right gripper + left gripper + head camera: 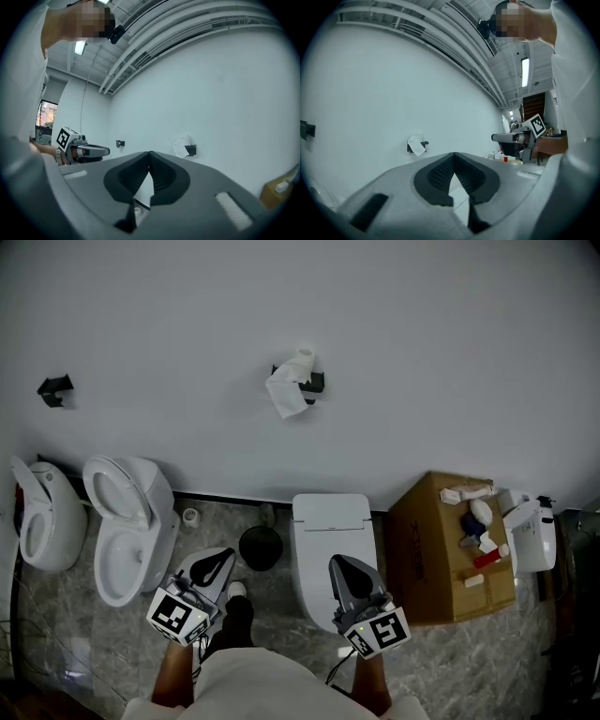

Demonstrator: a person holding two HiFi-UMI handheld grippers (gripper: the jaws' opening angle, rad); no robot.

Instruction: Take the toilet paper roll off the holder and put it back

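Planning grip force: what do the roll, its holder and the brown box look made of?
Roll: soft white paper; a loose sheet hangs crumpled.
Holder: dark, matte, probably metal or plastic.
Box: matte brown cardboard, judging by its colour and creased edges.

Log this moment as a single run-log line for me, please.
toilet paper roll: on wall holder, untouched | left gripper: jaws shut, empty | right gripper: jaws shut, empty

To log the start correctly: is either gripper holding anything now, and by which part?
Nothing is held. The left gripper and right gripper are both shut and empty; the toilet paper roll sits on its wall holder.
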